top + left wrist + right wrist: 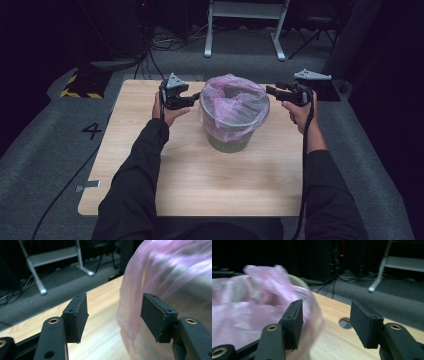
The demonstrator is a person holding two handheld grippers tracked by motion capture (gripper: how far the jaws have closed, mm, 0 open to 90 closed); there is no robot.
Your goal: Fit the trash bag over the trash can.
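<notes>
tabletop (pixel 200 180): light wood, centre of frame
white metal frame (pixel 245 25): top centre, on grey floor
hazard-striped block (pixel 82 85): upper left

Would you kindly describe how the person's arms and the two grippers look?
Both arms wear long black sleeves. Each gripper, left gripper and right gripper, is black, carries a grey three-cornered plate and trails a black cable. The flat rectangular pads sit on arms with brass-ringed holes.

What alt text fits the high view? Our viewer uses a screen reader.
A bin lined with a pink bag stands on a wooden table. A person holds the left tool and right tool at either side of its rim, both open.
</notes>
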